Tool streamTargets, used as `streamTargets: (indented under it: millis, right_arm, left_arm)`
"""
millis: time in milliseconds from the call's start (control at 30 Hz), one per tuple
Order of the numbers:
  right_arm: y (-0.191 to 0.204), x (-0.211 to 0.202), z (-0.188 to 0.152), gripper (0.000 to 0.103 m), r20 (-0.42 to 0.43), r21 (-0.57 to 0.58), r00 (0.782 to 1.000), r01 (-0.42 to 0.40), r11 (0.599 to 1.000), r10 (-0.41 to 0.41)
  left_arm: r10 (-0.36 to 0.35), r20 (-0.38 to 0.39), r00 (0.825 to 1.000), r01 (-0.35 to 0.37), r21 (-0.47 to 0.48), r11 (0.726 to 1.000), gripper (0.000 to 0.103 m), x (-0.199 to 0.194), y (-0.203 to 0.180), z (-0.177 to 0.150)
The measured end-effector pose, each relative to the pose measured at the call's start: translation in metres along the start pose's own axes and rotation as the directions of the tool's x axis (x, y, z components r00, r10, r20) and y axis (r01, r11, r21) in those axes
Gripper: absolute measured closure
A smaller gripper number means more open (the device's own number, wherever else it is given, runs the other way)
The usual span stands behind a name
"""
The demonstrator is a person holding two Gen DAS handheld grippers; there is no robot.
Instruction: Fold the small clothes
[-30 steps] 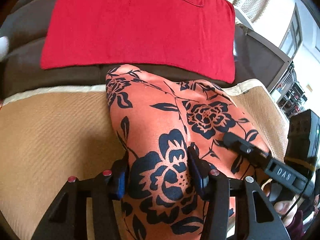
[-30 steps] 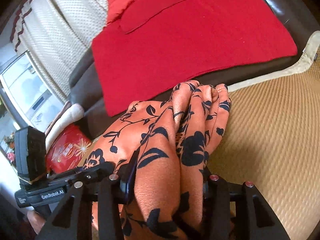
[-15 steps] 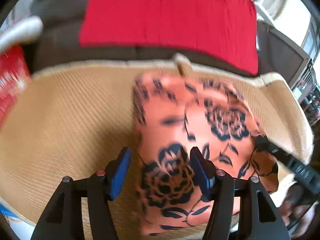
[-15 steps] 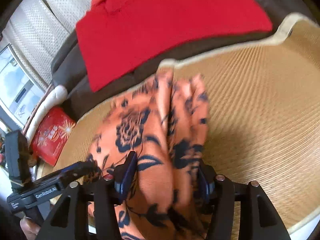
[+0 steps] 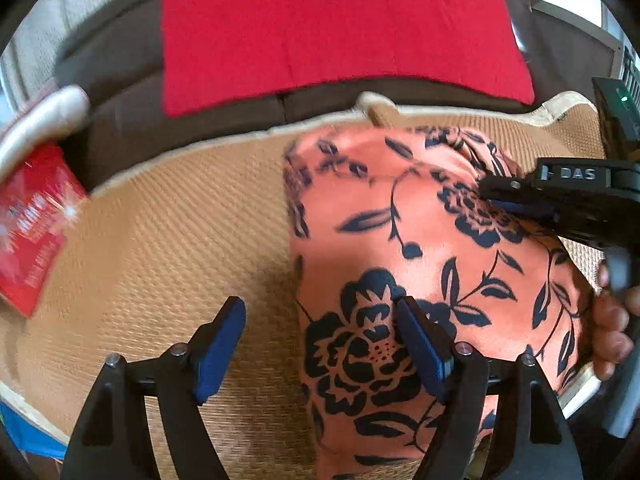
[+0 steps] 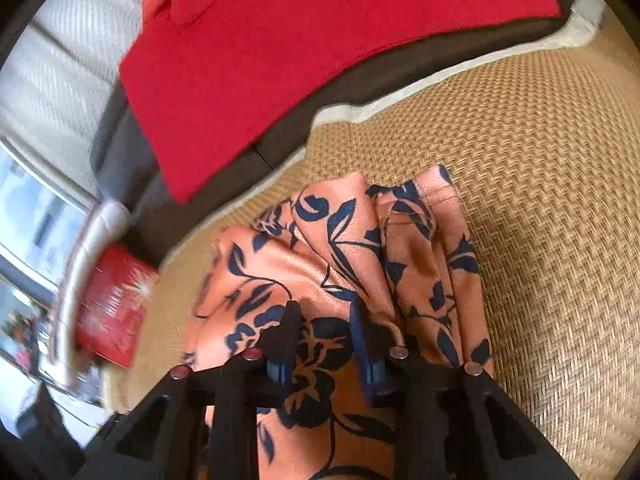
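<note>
An orange garment with a black flower print (image 5: 420, 248) lies folded in a bundle on the woven tan mat (image 5: 168, 240). My left gripper (image 5: 320, 344) is open and empty; its right finger rests over the garment's left edge, its left finger over bare mat. My right gripper (image 6: 324, 340) is narrowed around a fold of the same garment (image 6: 360, 240), with fabric between its blue pads. The right gripper also shows in the left wrist view (image 5: 520, 196), on the garment's right side.
A red cloth (image 5: 340, 28) lies spread on the dark sofa (image 5: 112, 72) behind the mat. A red packet (image 5: 32, 224) and a white curved object (image 5: 40, 120) sit at the left. The mat's pale border (image 6: 400, 96) runs along the back.
The garment has come down from held-up onto the mat. My left gripper let go of it and opened wide. My right gripper's fingers closed in on a fold.
</note>
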State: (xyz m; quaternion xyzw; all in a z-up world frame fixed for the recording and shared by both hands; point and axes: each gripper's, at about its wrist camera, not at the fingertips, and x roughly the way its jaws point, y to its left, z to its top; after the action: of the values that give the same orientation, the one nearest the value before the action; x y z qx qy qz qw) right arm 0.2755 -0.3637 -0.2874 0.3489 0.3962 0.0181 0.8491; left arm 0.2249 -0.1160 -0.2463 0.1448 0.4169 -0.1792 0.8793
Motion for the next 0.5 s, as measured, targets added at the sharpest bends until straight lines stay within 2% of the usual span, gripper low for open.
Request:
streamTargets:
  millis: [67, 167, 233, 367, 467, 500]
  right_arm:
    - [0.007, -0.016, 0.000, 0.070, 0.010, -0.015, 1.000, 0.001, 1.000, -0.001]
    - [0.025, -0.051, -0.008, 0.071, 0.043, -0.089, 0.999, 0.011, 0.996, -0.007]
    - [0.038, -0.077, -0.012, 0.070, 0.070, -0.125, 0.998, 0.014, 0.992, -0.005]
    - [0.065, -0.139, -0.033, 0.066, 0.139, -0.223, 0.990, 0.064, 0.973, -0.034]
    - [0.083, -0.181, -0.049, 0.029, 0.197, -0.265, 0.980, 0.093, 0.960, -0.041]
    - [0.088, -0.195, -0.054, 0.029, 0.227, -0.275, 0.973, 0.103, 0.956, -0.040]
  left_arm:
    - [0.044, 0.067, 0.997, -0.044, 0.004, 0.999, 0.025, -0.022, 0.000, 0.000]
    - [0.106, 0.150, 0.983, -0.106, -0.005, 0.994, 0.023, -0.063, -0.003, 0.003]
    - [0.127, 0.198, 0.972, -0.128, -0.008, 0.992, 0.015, -0.089, -0.007, 0.000]
    - [0.156, 0.290, 0.944, -0.149, -0.045, 0.988, 0.010, -0.147, -0.001, 0.005]
    - [0.179, 0.347, 0.921, -0.163, -0.075, 0.984, 0.004, -0.191, 0.000, 0.004]
    - [0.200, 0.370, 0.907, -0.179, -0.091, 0.980, 0.002, -0.203, -0.002, 0.004]
